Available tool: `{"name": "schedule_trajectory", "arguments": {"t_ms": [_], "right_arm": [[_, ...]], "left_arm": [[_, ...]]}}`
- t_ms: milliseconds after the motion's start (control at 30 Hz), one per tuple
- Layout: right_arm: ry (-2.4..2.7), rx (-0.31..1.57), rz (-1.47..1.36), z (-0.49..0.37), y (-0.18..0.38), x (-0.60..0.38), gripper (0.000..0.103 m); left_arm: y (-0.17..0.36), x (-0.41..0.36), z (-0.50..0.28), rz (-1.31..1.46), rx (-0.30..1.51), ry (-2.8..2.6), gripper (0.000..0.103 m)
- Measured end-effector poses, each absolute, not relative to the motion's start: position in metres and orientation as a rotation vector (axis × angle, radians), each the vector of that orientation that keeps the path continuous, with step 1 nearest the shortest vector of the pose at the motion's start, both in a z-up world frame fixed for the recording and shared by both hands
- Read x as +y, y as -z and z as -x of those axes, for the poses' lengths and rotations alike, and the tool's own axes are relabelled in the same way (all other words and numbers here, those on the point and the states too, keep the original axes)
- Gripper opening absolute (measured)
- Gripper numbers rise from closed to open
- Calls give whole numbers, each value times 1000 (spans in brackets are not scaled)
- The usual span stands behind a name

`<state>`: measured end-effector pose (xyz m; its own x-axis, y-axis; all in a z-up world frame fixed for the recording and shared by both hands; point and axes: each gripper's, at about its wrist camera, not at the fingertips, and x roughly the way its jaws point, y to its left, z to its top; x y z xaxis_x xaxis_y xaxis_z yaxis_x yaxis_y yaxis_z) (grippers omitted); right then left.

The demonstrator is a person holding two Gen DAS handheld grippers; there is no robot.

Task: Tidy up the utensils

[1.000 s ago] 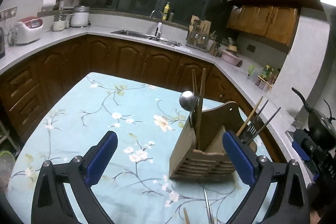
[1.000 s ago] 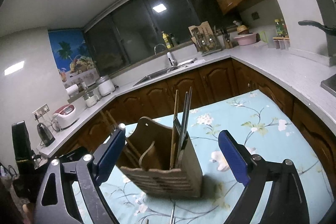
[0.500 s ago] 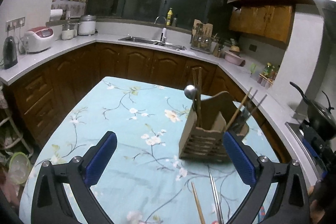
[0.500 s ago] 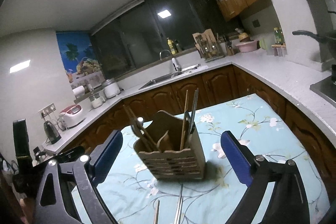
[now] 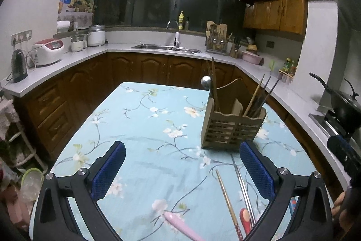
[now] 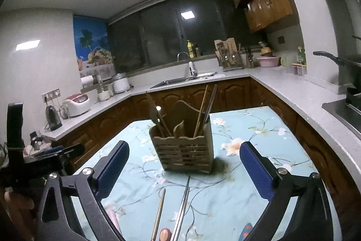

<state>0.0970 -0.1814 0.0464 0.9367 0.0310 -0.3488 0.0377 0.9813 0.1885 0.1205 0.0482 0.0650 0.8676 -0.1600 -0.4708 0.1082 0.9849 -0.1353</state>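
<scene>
Honestly, from where I stand both hands are empty and hanging back above the floral-clothed counter (image 5: 140, 128). Going left to right: the left gripper (image 5: 180, 167) has its jaws spread wide with nothing between them, and under it lie the loose utensils. There is a pink-handled utensil (image 5: 180, 225) at the near edge, then a wooden chopstick (image 5: 225, 193) and a pair of metal chopsticks (image 5: 242, 186) lying side by side, pointing toward the holder, with a red-handled piece (image 5: 246, 218) just beside them.

The wooden utensil holder (image 5: 232, 128) stands upright further in, already carrying a ladle and several chopsticks leaning out of its compartments. The right gripper (image 6: 183, 171) is also wide apart and holding nothing, facing the same holder (image 6: 185, 153) with the metal chopsticks (image 6: 182, 207) below it.

What worries me: the chopsticks are thin and lie flat on soft cloth, so a pinch could drag the fabric up or catch only one of the pair and roll the other away. The metal ones look slippery. The holder seems light and top-heavy with leaning sticks, so a nudge while dropping something in might tip it.
</scene>
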Motion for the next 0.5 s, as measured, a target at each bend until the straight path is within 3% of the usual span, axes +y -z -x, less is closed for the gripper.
{"name": "schedule_trajectory", "arguments": {"t_ms": [500], "right_arm": [[64, 359, -103, -54, -13, -167, 101]], "left_arm": [[-37, 43, -69, -2, 436, 101, 102]]}}
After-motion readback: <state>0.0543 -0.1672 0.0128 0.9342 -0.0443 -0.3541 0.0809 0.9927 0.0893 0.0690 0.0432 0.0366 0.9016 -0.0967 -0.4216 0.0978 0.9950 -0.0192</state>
